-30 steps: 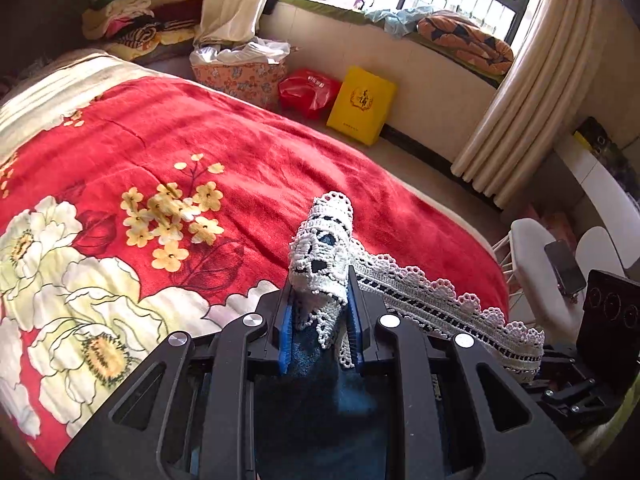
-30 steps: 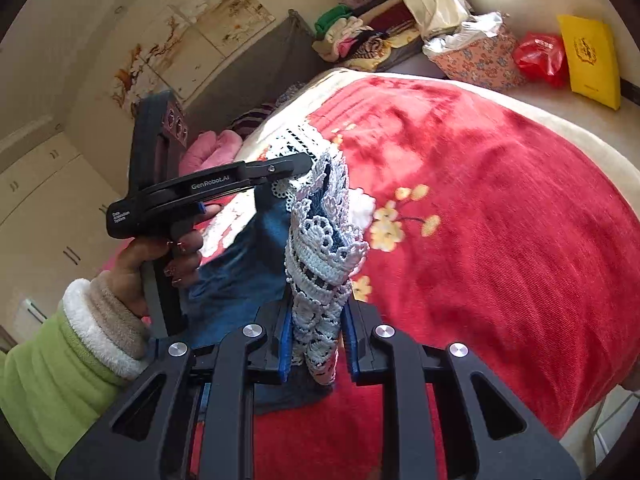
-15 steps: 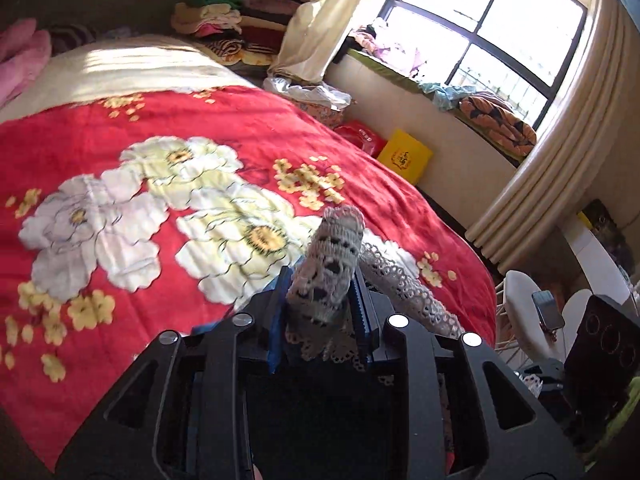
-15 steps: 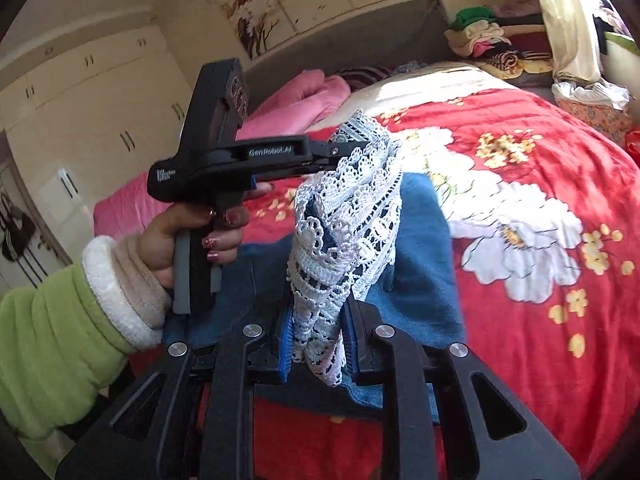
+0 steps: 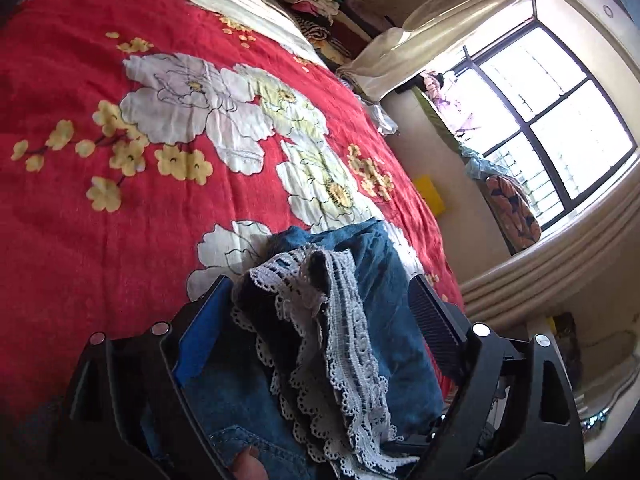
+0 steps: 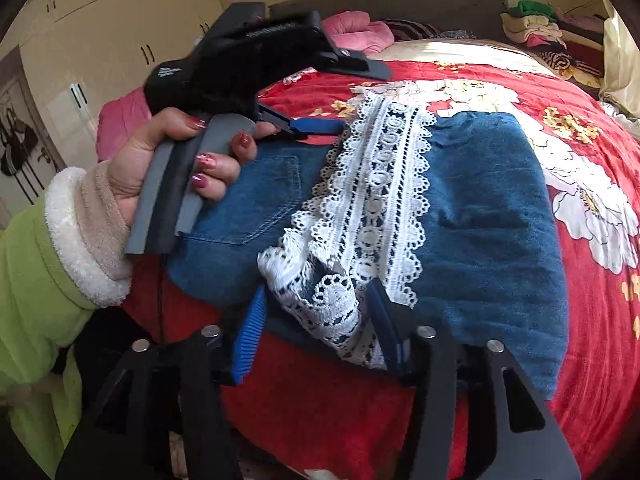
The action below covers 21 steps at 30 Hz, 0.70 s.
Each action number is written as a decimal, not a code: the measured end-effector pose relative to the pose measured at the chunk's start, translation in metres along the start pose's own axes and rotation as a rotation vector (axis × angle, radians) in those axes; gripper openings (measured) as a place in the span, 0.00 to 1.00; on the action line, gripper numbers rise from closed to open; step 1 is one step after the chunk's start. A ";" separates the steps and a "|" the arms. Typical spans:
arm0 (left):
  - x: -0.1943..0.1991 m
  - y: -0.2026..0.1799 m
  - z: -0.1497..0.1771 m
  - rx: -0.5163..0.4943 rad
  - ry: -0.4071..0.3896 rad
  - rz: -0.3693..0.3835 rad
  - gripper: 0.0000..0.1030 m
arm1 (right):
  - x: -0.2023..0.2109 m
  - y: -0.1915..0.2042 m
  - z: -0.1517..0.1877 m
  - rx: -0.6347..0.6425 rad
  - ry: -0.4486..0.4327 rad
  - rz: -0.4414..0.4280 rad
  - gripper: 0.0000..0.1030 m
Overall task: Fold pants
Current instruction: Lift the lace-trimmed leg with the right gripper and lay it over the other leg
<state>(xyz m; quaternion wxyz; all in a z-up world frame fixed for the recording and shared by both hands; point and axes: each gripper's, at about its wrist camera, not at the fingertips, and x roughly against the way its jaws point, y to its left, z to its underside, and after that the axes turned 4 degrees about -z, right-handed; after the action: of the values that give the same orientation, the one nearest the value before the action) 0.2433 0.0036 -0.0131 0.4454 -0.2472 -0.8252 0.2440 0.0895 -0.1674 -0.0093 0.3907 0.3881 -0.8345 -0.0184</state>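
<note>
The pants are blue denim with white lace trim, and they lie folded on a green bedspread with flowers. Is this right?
Not quite: the bedspread is red, not green, as the right wrist view shows. The pants are blue denim with white lace trim and lie folded on it.

The pants (image 6: pixel 480 208) are blue denim, edged with a white lace trim (image 6: pixel 384 184) of scalloped loops and small circles. The bedspread (image 5: pixel 100 240) is red, printed with large white blossoms and clusters of small yellow flowers. The left gripper (image 5: pixel 320 300) is black with a blue pad on one finger; the right gripper (image 6: pixel 316 320) shows blue ribbed pads. The person's sleeve (image 6: pixel 36 280) is lime green with a white fleecy cuff. A pink pillow (image 6: pixel 360 30), perhaps bedding, lies behind.
</note>
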 end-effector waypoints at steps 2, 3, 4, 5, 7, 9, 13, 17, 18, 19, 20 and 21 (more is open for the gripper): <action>-0.007 -0.001 0.001 -0.021 0.005 -0.041 0.54 | 0.011 0.001 -0.001 0.001 -0.014 -0.022 0.61; -0.011 -0.003 0.001 -0.036 0.010 -0.081 0.45 | 0.020 -0.002 -0.002 -0.014 -0.036 -0.026 0.62; -0.016 -0.001 0.001 -0.037 0.019 -0.113 0.28 | 0.031 -0.007 -0.003 -0.036 -0.068 -0.034 0.65; -0.018 0.004 0.001 -0.024 0.028 -0.115 0.18 | 0.041 -0.015 -0.007 -0.064 -0.103 -0.034 0.67; -0.015 0.009 0.003 -0.008 0.022 -0.108 0.18 | 0.053 -0.036 -0.016 -0.117 -0.144 0.019 0.67; -0.013 0.008 0.006 -0.027 0.013 -0.151 0.18 | 0.057 -0.060 -0.029 -0.162 -0.165 0.091 0.68; -0.011 0.001 0.010 -0.077 -0.010 -0.208 0.19 | 0.041 -0.094 -0.061 -0.180 -0.140 0.156 0.68; -0.008 -0.005 0.010 -0.108 -0.025 -0.251 0.21 | 0.016 -0.113 -0.093 -0.160 -0.065 0.217 0.66; -0.007 -0.006 0.011 -0.116 -0.030 -0.262 0.21 | 0.006 -0.122 -0.101 -0.173 -0.044 0.254 0.66; -0.006 -0.006 0.012 -0.121 -0.034 -0.268 0.21 | -0.002 -0.130 -0.106 -0.183 -0.040 0.287 0.66; -0.005 -0.007 0.012 -0.124 -0.039 -0.275 0.22 | -0.009 -0.139 -0.111 -0.199 -0.020 0.299 0.66; -0.004 -0.007 0.013 -0.127 -0.042 -0.279 0.22 | -0.020 -0.151 -0.115 -0.218 0.014 0.308 0.64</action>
<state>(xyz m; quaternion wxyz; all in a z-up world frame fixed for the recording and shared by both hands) 0.2328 -0.0064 -0.0179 0.4413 -0.1526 -0.8743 0.1322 0.2694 -0.2284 0.0075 0.4345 0.2113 -0.8743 -0.0458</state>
